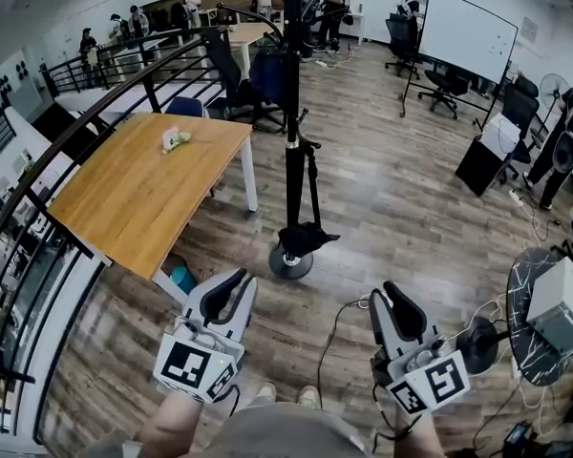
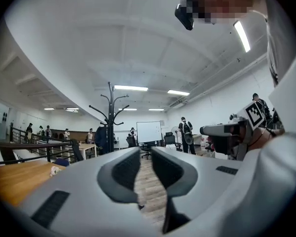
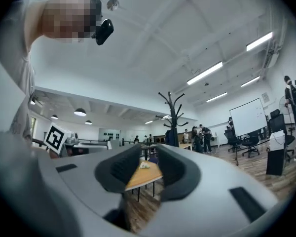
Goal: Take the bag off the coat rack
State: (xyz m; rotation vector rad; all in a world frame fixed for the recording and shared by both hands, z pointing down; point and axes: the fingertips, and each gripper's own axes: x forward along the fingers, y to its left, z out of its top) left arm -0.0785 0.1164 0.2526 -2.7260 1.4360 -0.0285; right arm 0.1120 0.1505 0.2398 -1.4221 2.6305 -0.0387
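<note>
Both tools closed and empty, bag not yet reached!

I held my left gripper (image 1: 234, 282) and right gripper (image 1: 392, 294) low in front of me, roughly level, each with its jaws pressed together on nothing. There was no reason to open them, as the coat rack (image 1: 291, 103) stood well ahead. The bag (image 1: 306, 239), black, hung by its long strap low on the pole, just above the base. I judged I had to walk closer first.
</note>
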